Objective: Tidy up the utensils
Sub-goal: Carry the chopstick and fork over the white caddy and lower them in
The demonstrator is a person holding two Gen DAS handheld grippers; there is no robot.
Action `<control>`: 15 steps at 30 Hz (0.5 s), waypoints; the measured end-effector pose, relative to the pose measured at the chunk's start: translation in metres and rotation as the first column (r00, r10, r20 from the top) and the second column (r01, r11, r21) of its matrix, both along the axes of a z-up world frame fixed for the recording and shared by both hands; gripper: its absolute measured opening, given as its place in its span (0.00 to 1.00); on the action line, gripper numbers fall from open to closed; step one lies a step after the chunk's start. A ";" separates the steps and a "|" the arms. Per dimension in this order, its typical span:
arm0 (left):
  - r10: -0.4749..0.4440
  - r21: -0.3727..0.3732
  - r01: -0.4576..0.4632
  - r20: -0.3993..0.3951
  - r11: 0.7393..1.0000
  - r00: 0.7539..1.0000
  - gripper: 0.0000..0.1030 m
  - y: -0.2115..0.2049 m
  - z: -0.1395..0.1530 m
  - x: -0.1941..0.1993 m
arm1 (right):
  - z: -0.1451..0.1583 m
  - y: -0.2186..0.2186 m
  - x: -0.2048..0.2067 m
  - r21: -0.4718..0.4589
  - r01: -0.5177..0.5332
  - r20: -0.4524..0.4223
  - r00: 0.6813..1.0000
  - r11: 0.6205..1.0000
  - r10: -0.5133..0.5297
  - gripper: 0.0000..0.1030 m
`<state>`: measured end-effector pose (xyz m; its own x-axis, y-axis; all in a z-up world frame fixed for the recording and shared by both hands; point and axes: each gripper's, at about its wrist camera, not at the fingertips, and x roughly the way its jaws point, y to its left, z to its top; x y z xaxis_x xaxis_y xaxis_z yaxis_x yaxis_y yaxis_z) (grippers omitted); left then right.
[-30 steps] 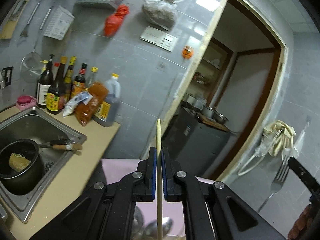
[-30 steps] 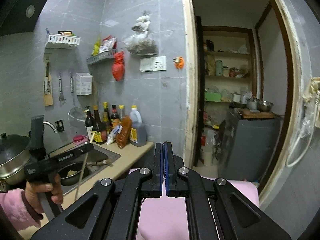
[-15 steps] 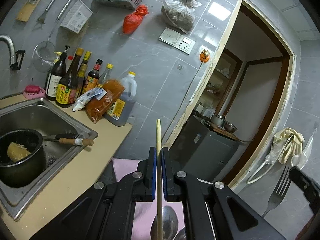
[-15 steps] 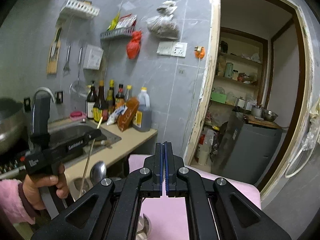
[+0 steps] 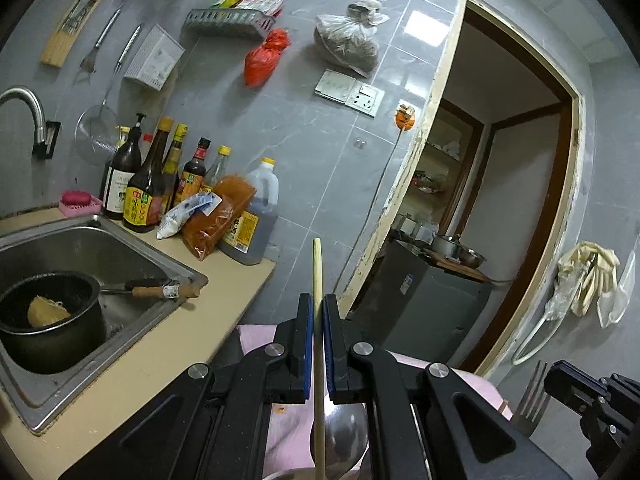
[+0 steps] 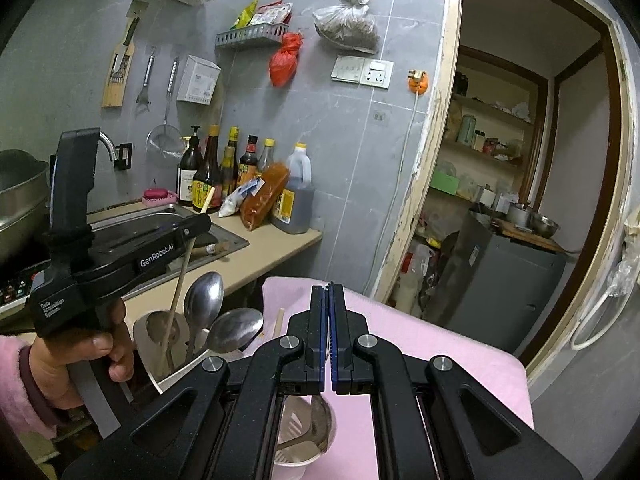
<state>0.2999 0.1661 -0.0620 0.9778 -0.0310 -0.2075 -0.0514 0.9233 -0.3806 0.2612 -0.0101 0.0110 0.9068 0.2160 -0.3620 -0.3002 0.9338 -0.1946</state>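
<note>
My left gripper (image 5: pixel 318 312) is shut on a wooden chopstick (image 5: pixel 317 280) that stands upright between its pads. In the right wrist view the chopstick (image 6: pixel 182 276) reaches down into a white utensil holder (image 6: pixel 160 360) that holds two metal spoons (image 6: pixel 204 300). My right gripper (image 6: pixel 329 300) is shut on a metal fork, whose tines (image 5: pixel 532 394) show in the left wrist view. Below the right gripper a bowl (image 6: pixel 304 436) sits on the pink cloth (image 6: pixel 420 340).
A steel sink (image 5: pixel 100 248) with a black pot (image 5: pixel 48 320) lies to the left. Sauce bottles (image 5: pixel 160 184) and an oil jug (image 5: pixel 252 224) stand along the tiled wall. A doorway (image 6: pixel 520 160) opens on the right.
My left gripper has lowered with the chopstick, bringing its lower end into the utensil holder. The right gripper has tilted down over the pink cloth and bowl.
</note>
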 end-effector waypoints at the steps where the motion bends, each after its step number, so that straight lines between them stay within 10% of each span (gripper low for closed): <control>1: -0.002 0.001 0.002 0.000 1.000 1.000 0.05 0.000 -0.001 0.000 | -0.001 0.001 0.000 -0.001 0.000 -0.002 1.000 1.000 0.000 0.02; 15: -0.047 0.028 0.048 -0.023 0.998 0.999 0.05 -0.006 -0.004 -0.008 | -0.008 -0.003 -0.002 0.024 0.011 -0.036 0.999 1.000 -0.011 0.02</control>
<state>0.2921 0.1605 -0.0661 0.9705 -0.0714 -0.2304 -0.0151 0.9354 -0.3533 0.2597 -0.0134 0.0028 0.8958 0.2151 -0.3890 -0.2963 0.9413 -0.1616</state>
